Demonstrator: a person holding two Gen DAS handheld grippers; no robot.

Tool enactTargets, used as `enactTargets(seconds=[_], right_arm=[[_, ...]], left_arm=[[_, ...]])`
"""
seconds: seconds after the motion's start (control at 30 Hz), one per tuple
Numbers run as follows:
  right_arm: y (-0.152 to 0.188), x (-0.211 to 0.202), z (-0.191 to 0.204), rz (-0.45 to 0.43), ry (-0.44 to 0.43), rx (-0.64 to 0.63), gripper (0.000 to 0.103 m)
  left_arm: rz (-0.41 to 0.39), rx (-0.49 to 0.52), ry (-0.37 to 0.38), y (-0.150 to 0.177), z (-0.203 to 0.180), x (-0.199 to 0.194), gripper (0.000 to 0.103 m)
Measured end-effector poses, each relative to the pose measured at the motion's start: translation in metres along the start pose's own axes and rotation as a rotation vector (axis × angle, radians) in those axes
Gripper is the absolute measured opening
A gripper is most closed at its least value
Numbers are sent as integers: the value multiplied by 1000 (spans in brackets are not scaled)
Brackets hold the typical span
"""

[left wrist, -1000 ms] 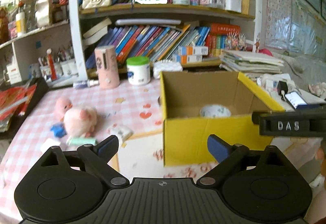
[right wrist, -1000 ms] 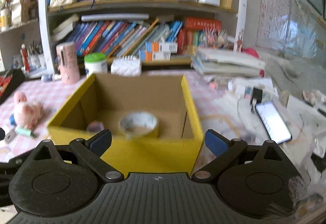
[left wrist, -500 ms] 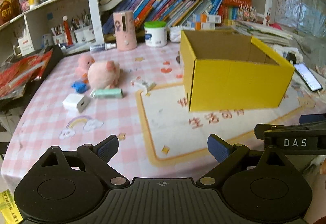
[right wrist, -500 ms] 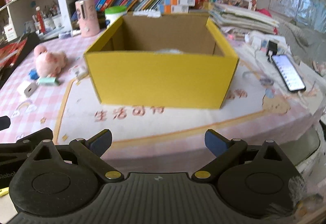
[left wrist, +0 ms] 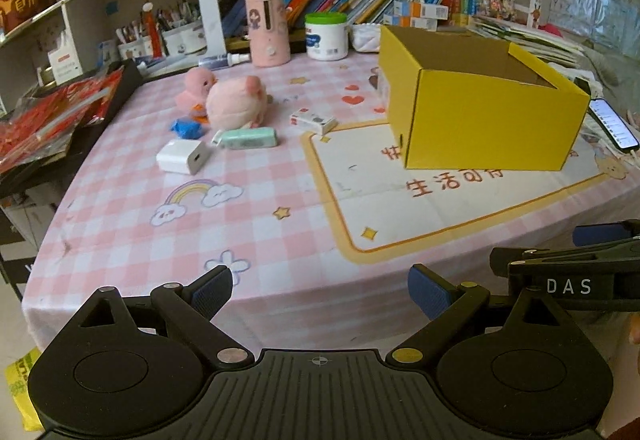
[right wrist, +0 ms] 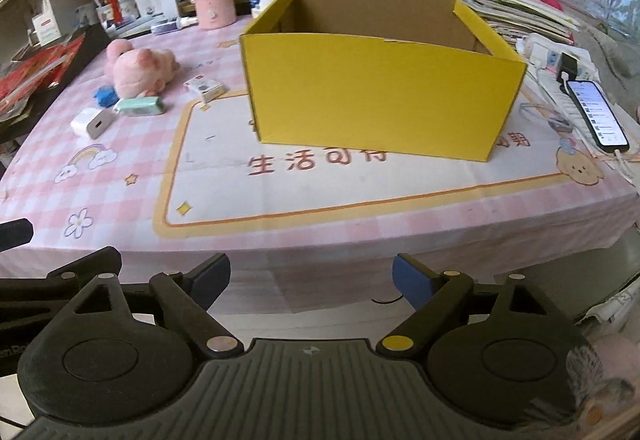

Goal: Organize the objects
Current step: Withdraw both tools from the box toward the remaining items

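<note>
1. Since the earlier pictures both grippers have drawn back from the open yellow cardboard box (right wrist: 380, 88). One second ago they looked down into it; now they hang at the near edge of the table with the pink checked tablecloth (left wrist: 248, 200), and the whole box shows.
2. The box stands on the pale centre panel of the cloth. From here its inside floor is hidden. It looks light and stiff, but its thin walls would bend if squeezed hard.
3. The pink plush pig (left wrist: 236, 102) lies left of the box, well apart from it, with a smaller pink plush duck (left wrist: 196, 88) touching it behind. Both are soft and light; the round body is the best place to pinch.
4. In front of the pig lie a mint green oblong case (left wrist: 248, 138) and a white cube charger (left wrist: 182, 158). Both are hard and smooth, so I would grip across the flat sides.
5. A small white printed carton (left wrist: 314, 120) lies between the pig and the box. It is light and crushes easily.
6. The left gripper (left wrist: 320, 292) is wide open and holds nothing.
7. The right gripper (right wrist: 310, 278) has just been closing a little, yet it is widely apart, with nothing between its jaws.
</note>
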State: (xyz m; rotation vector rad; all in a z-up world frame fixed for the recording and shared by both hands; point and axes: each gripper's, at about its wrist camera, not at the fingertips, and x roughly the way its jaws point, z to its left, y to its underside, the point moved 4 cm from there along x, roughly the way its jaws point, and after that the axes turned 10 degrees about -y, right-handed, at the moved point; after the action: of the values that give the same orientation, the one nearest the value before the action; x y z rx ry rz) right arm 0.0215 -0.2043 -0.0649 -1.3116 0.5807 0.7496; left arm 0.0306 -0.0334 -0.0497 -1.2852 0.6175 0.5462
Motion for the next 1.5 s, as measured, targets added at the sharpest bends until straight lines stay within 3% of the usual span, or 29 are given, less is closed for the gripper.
enactTargets(seconds=[0.97, 1.17, 1.5], right_arm=[[-14, 31, 86, 53, -149, -147, 83], [-35, 45, 91, 32, -166, -145, 77], [-93, 69, 104, -63, -216, -189, 75]], left_arm=[[25, -158, -129, 14, 84, 5, 96], [3, -155, -136, -1, 90, 16, 96], [-8, -212, -162, -35, 103, 49, 96]])
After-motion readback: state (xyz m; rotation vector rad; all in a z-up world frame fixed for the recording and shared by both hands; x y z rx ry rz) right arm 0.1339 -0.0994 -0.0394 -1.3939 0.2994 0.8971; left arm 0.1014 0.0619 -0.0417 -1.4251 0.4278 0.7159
